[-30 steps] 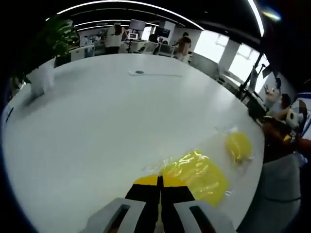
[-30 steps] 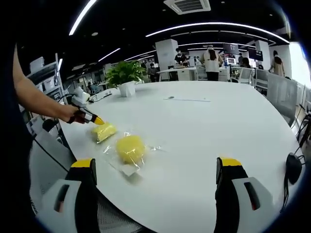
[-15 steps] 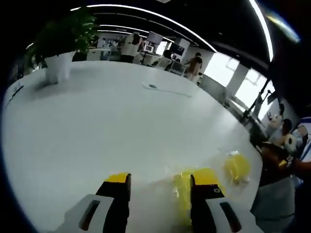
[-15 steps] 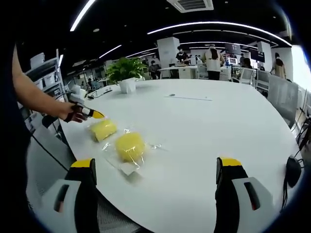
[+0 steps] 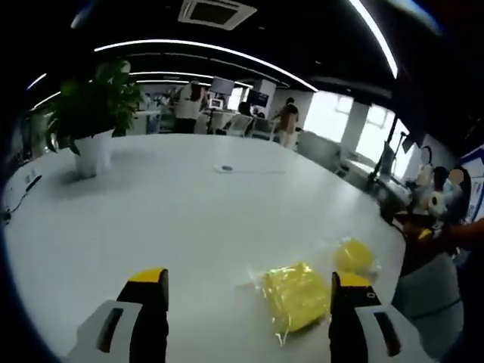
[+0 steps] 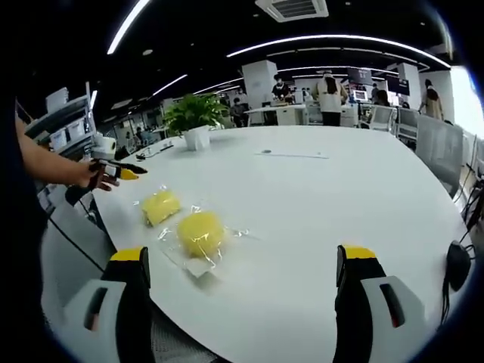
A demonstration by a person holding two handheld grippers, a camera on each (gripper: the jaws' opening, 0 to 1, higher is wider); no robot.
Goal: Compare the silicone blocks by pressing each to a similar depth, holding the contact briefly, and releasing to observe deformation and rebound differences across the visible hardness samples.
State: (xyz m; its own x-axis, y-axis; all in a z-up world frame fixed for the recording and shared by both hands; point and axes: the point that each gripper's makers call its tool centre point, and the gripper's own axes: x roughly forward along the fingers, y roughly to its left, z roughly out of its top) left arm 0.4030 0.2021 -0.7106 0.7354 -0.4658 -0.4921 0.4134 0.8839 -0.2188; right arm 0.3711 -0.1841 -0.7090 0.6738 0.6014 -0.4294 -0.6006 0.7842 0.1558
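Here, both grippers' fingers (image 5: 162, 302) stand wide; each yellow silicone block (image 6: 200, 231) lies inside a clear bag (image 6: 198, 265).

No writing, label or number is legible on anything here.

Open-plan office: big white table (image 6: 318, 189), potted plant (image 6: 195, 117) at 11 o'clock, desks with monitors (image 6: 360, 76), people, ceiling strip lights (image 6: 340, 39).

white table (image 6: 318, 197) | potted plant (image 6: 194, 117) | ceiling light strips (image 6: 333, 39) | bright windows (image 5: 374, 132)
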